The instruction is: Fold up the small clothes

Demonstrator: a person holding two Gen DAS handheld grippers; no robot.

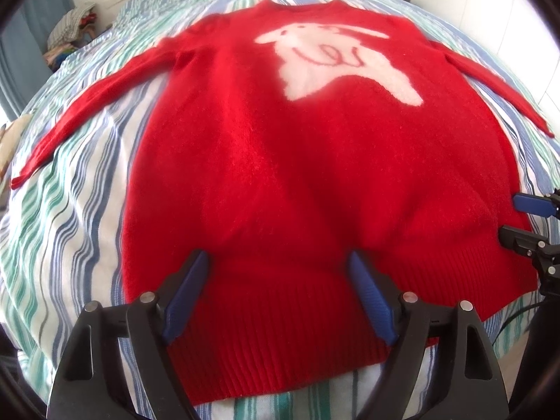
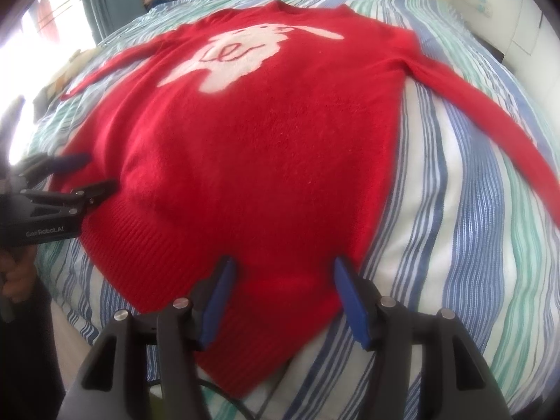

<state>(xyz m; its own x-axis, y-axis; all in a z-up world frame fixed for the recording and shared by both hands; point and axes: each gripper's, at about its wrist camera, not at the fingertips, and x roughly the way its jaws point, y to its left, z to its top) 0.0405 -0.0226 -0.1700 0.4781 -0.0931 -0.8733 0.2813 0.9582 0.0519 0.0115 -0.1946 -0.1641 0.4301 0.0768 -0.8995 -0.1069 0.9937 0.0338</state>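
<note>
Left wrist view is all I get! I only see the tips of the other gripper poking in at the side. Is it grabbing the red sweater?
Observer: No. The right gripper is open, its blue pads on either side of the ribbed hem of the sweater near one bottom corner, not pinching it.
Operator: What's holding up my gripper?
Observer: A person's hand shows just below the black body of the left gripper, at the left edge of the right wrist view.
Operator: Is anything written on my gripper?
Observer: Yes, white lettering on its black side reads GenRobot.AI.
</note>
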